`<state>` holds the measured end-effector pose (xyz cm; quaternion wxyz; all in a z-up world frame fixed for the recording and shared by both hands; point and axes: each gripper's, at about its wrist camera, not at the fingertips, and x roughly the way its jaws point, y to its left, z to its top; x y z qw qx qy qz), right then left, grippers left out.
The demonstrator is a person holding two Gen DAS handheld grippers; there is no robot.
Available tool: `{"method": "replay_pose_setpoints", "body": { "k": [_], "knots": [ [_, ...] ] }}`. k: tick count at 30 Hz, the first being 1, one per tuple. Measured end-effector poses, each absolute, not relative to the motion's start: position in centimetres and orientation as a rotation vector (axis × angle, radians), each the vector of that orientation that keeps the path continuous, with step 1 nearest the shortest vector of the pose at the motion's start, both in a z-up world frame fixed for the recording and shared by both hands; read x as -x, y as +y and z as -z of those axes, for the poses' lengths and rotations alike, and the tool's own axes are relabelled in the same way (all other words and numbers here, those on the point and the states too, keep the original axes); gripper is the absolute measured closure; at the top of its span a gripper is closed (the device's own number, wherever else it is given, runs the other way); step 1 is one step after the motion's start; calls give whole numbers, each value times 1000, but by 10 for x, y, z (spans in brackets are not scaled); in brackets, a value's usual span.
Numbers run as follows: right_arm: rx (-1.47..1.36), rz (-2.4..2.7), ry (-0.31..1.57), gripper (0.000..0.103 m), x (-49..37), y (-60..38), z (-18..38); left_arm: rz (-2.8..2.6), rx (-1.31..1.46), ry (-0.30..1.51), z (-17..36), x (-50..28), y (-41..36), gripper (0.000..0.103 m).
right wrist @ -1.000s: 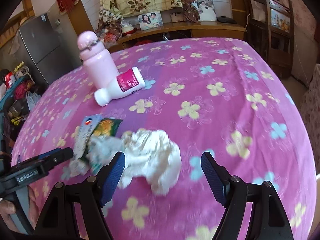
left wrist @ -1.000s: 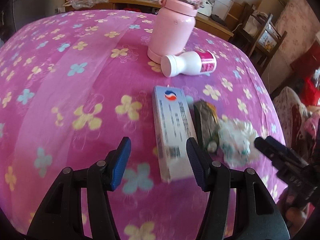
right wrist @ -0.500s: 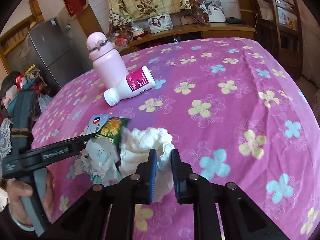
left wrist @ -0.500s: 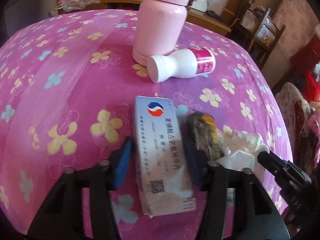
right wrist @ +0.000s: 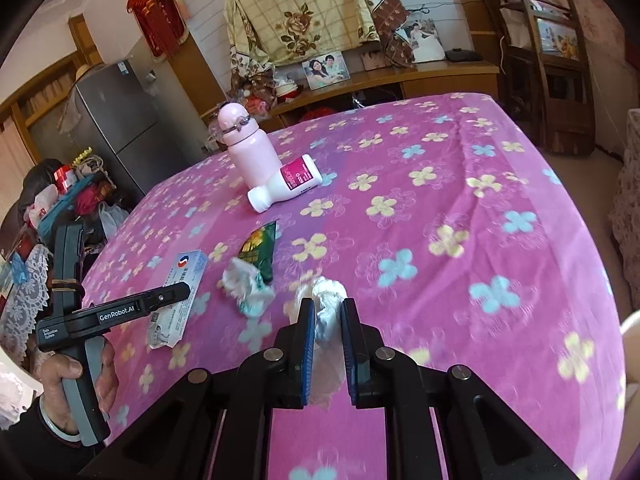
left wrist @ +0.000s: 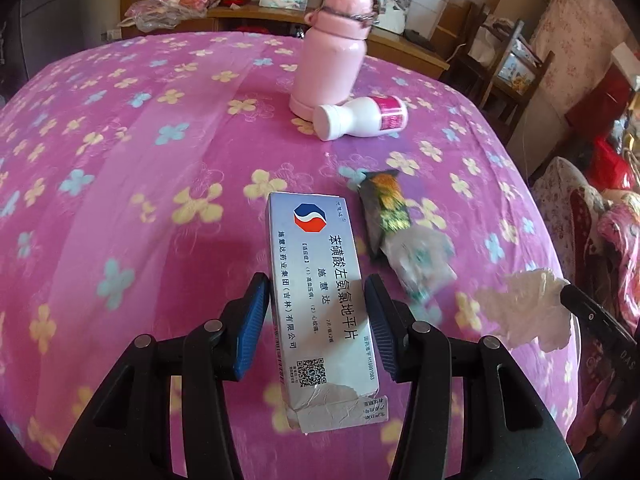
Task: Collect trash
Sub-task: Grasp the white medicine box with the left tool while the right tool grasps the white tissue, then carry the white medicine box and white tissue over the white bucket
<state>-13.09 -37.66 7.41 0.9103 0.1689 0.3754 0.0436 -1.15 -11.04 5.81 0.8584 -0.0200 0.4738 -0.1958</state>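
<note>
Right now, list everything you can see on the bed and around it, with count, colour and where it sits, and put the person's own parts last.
medicine box: one, white and pale blue, torn at the near end, between the left gripper's pads
white tissue wad: one, white, pinched in the right gripper
crumpled wrapper: one, white and teal, on the bedspread beside the snack packet
snack packet: one, dark green and yellow, lying flat mid-bed
white bottle: one, white with magenta label, on its side against the flask
pink flask: one, pink, upright
bedspread: one, magenta with flowers
fridge: one, grey, far left
left gripper: black, blue pads
right gripper: black, blue pads
hand: one, on the left gripper's handle
</note>
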Motion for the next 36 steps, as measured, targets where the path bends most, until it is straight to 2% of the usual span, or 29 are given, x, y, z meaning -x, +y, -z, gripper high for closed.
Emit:
{"method": "replay_pose_setpoints", "body": {
  "k": [18, 36],
  "knots": [
    [-356, 12, 718, 91, 245, -410, -97, 592, -87, 933, -83, 121, -195, 56],
    [-413, 196, 687, 91, 307, -493, -101, 750, -214, 917, -82, 170, -300, 56]
  ]
}}
